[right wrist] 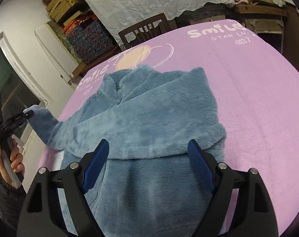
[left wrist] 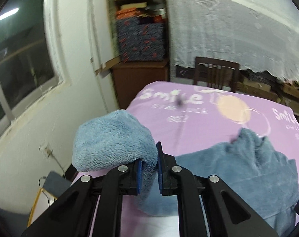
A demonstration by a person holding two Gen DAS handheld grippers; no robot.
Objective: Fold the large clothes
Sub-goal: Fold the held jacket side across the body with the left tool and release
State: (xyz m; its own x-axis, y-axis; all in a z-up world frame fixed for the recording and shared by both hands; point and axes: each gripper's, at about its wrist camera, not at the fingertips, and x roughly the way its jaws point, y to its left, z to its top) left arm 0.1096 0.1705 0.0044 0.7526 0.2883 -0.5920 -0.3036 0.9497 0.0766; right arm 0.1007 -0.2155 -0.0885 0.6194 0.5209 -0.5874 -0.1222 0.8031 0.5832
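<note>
A fluffy blue fleece sweater [right wrist: 149,118] lies on a pink sheet [right wrist: 258,98] spread over a table; one sleeve is folded across its body. My left gripper [left wrist: 149,164] is shut on the other sleeve's cuff [left wrist: 113,140] and holds it lifted off the left side of the table. The same gripper shows in the right wrist view [right wrist: 29,114] with the cuff [right wrist: 40,118] in it. My right gripper [right wrist: 149,152] is open and empty, hovering above the sweater's lower body.
A dark wooden chair [left wrist: 216,73] stands behind the table's far edge. Patterned storage boxes [left wrist: 141,41] sit on a brown cabinet at the back left. A white lace cloth [left wrist: 238,33] drapes over stacked things behind. A wall and window [left wrist: 21,59] are on the left.
</note>
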